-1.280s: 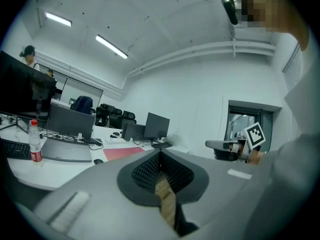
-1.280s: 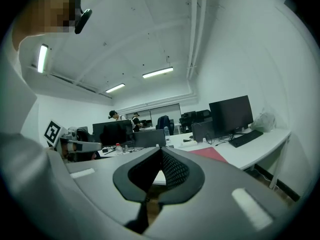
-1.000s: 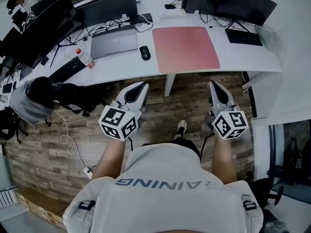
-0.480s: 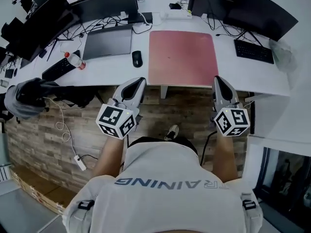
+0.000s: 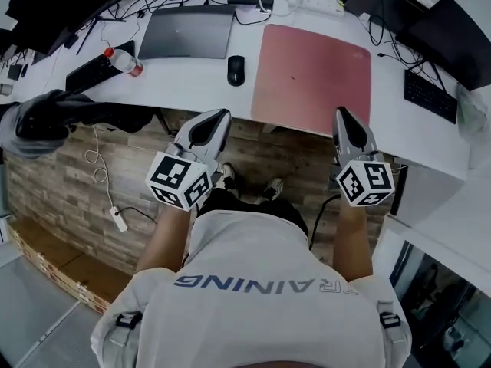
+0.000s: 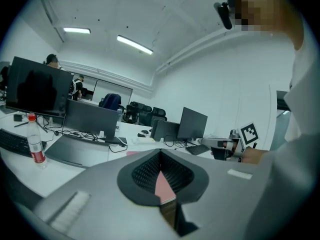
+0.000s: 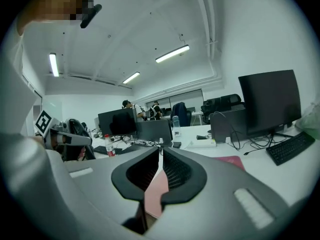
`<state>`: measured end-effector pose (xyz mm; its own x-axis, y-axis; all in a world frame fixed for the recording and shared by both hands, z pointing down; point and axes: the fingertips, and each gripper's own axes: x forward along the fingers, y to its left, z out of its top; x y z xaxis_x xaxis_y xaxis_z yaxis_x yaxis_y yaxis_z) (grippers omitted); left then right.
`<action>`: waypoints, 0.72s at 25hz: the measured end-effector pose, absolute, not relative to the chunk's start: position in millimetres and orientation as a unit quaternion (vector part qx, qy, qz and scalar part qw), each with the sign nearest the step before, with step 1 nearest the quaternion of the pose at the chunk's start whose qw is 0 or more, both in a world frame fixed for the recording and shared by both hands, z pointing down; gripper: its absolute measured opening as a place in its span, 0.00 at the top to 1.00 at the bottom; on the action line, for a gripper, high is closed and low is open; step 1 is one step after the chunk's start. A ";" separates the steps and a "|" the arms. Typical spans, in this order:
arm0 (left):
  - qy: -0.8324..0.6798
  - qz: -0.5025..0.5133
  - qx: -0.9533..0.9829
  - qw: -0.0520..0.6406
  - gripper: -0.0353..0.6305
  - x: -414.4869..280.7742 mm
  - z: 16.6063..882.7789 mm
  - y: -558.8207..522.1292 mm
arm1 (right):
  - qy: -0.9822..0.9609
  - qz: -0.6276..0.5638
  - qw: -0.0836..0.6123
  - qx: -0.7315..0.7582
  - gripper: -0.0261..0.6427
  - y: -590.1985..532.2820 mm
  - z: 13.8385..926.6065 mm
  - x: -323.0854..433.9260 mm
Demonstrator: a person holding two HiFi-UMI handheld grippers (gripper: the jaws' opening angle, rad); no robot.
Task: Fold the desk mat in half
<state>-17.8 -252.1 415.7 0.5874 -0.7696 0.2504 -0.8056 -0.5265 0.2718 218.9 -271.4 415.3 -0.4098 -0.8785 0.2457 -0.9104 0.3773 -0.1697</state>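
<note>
Pink desk mat [image 5: 311, 79] lies flat and unfolded on the white desk [image 5: 192, 90]. Its near edge runs along the desk's front edge, with the mouse [image 5: 236, 70] just beside its left edge and the laptop [image 5: 188, 33] further left.

Change noted: a second ago the mat sat well apart from both tools, far up the head view. The person has since closed on the desk, and the mat's near edge now lies just beyond the tips.

Right gripper [image 5: 340, 113]: held over the floor [image 5: 299, 159], near the mat's near right corner but not touching it. Its jaws are opening, and a thin slit shows between the tips with nothing between them.

Left gripper [image 5: 221, 115]: tips pressed together, holding nothing. It is also short of the front edge and stands left of the mat's near left corner, below the mouse.

Assessment: folding has not begun and this is the approach. The parting right jaws suggest preparation to pinch the near edge. The left tool probably needs to shift right and part its jaws before it can grip.
</note>
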 end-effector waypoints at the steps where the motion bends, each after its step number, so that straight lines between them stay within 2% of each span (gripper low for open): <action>1: -0.450 0.051 0.872 0.185 0.95 -24.9 419.7 -256.8 | -0.829 0.140 0.066 0.537 0.90 -275.7 419.3 207.9; 5: -0.446 0.051 0.872 0.196 0.95 -52.4 429.4 -273.7 | -0.834 0.137 0.117 0.522 0.84 -287.8 441.3 166.2; 12: -0.447 0.049 0.867 0.216 0.95 -79.9 440.9 -278.5 | -0.829 0.133 0.274 0.469 0.73 -296.0 511.1 118.7; 18: -0.460 0.047 0.853 0.243 0.95 -95.8 454.9 -270.3 | -0.820 0.119 0.396 0.396 0.71 -289.0 591.5 86.1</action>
<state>-95.8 -270.3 454.9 0.5726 -0.7614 0.3040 -0.8074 -0.4595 0.3701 86.1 -289.0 591.5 -0.3724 -0.5547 0.7440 -0.7439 0.6578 0.1181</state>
